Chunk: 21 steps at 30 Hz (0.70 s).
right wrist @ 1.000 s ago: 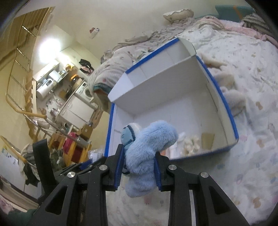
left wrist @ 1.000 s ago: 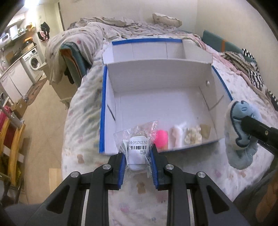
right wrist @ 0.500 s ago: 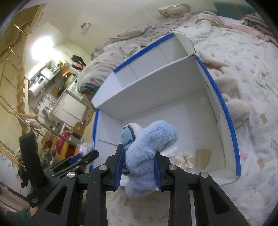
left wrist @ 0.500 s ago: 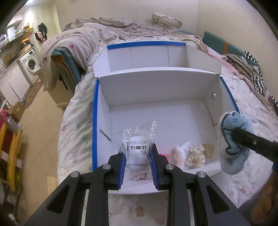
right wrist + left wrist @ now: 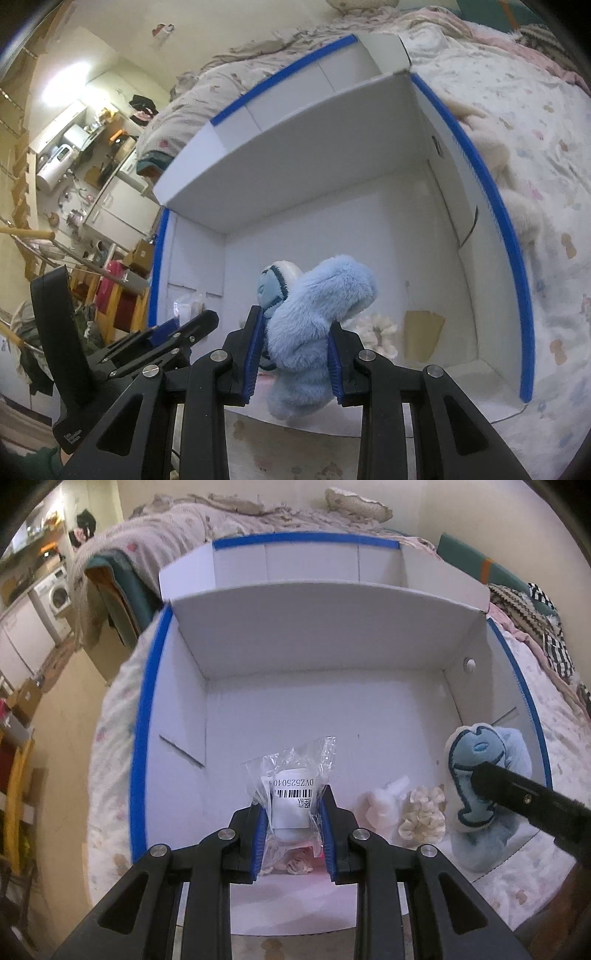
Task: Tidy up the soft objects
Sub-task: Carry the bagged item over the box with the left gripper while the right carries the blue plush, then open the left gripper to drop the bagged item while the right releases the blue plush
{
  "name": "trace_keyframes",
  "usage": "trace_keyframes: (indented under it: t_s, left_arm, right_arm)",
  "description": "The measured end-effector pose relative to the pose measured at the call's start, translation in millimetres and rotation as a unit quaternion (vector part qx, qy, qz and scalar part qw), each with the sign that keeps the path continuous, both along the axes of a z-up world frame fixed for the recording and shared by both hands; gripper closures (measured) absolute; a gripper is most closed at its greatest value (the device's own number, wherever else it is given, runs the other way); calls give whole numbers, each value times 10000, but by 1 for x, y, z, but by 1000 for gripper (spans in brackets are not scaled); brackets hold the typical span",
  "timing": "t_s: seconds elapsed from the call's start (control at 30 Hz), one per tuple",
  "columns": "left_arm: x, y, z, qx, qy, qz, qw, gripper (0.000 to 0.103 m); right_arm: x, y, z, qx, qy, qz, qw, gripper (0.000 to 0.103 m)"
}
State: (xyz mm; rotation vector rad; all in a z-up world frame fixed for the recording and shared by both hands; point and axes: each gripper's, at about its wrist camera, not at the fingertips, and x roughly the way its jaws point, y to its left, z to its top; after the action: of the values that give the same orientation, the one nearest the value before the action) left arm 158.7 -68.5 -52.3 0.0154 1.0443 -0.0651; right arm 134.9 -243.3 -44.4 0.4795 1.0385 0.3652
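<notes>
L gripper (image 5: 293, 834): clamped on bag (image 5: 291, 775), blue pads pressing both sides; held over box's near edge, pointing steeply down.
Bag: clear plastic w/ barcode label, white item inside; top sticks up above the pads, crinkled.
R gripper (image 5: 295, 358): clenched on plush (image 5: 317, 325), pads squeezing its middle; also over box's near side, to the right of L gripper.
Plush: light-blue fuzzy toy, stitched face patch w/ dark outline; head pokes up, lower end hangs below pads. In left-wrist view it shows at right (image 5: 476, 775), by box's right wall.
Box (image 5: 332, 657): white cardboard, blue tape on rims, open top, back flap folded up; sits on bed (image 5: 517, 147).
In box, near wall: pale pink soft toy (image 5: 380, 805), cream ruffled item (image 5: 423, 808) just beside it; pink bit under the bag, partly hidden. Brown patch (image 5: 423, 332) on floor near right wall.
Bed: floral quilt, rumpled blanket at far end.
Bkgd: washer (image 5: 55, 594) at far left.
</notes>
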Motion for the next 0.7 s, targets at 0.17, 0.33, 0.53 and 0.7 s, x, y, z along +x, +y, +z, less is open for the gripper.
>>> trace_keyframes:
  t_s: [0.17, 0.33, 0.53, 0.7]
  left_arm:
    - [-1, -1, -9, -76, 143, -10, 9999, 80]
    - [-4, -5, -12, 41, 129, -110, 9998, 80]
    - [-4, -9, -15, 84, 125, -147, 9998, 80]
    - [-7, -12, -15, 154, 115, -192, 9996, 78]
  right_arm:
    - [2, 9, -11, -48, 161, 85, 9998, 69]
    - [7, 13, -19, -79, 281, 92, 9995, 69]
    - [8, 13, -20, -89, 273, 39, 9996, 61]
    - [4, 12, -20, -105, 256, 52, 9996, 61]
